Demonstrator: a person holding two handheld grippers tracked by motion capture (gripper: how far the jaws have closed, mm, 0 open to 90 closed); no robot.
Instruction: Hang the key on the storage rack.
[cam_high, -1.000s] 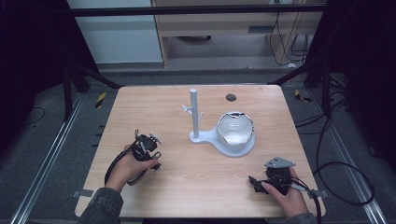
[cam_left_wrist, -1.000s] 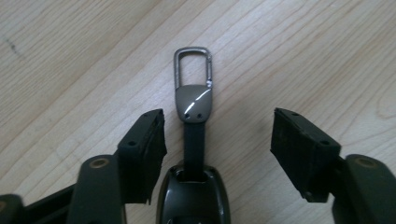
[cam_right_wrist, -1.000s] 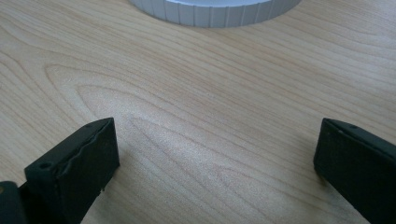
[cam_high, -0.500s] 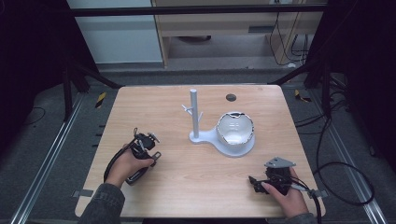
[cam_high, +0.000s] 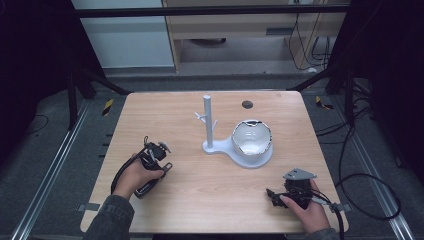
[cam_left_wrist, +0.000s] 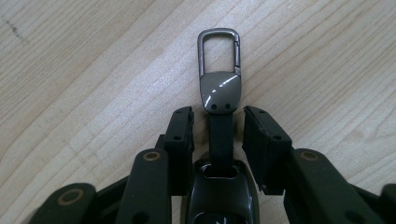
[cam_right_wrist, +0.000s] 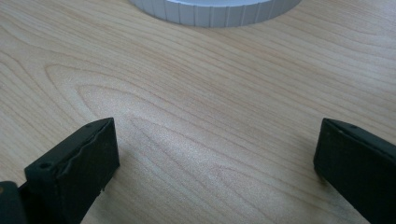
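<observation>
A dark key fob lies on the wooden table, with a grey metal carabiner (cam_left_wrist: 219, 51) at its far end and a black strap (cam_left_wrist: 220, 140) behind it. My left gripper (cam_left_wrist: 218, 116) straddles that strap, jaws a little apart, a thin gap on each side. In the high view the left gripper (cam_high: 156, 152) sits at the table's front left, held by a hand. My right gripper (cam_right_wrist: 215, 140) is wide open over bare wood, and in the high view the right gripper (cam_high: 272, 194) points left near the front right edge.
A white stand (cam_high: 207, 122) with a post and short pegs rises mid-table. Its base carries a white bowl (cam_high: 251, 138) with a dark chipped rim. The ribbed edge of that base (cam_right_wrist: 215, 11) lies ahead of my right gripper. A dark round hole (cam_high: 247, 104) marks the far side.
The left hand has shifted slightly around its gripper, which stays at about the same spot. The right hand and gripper have not moved.
</observation>
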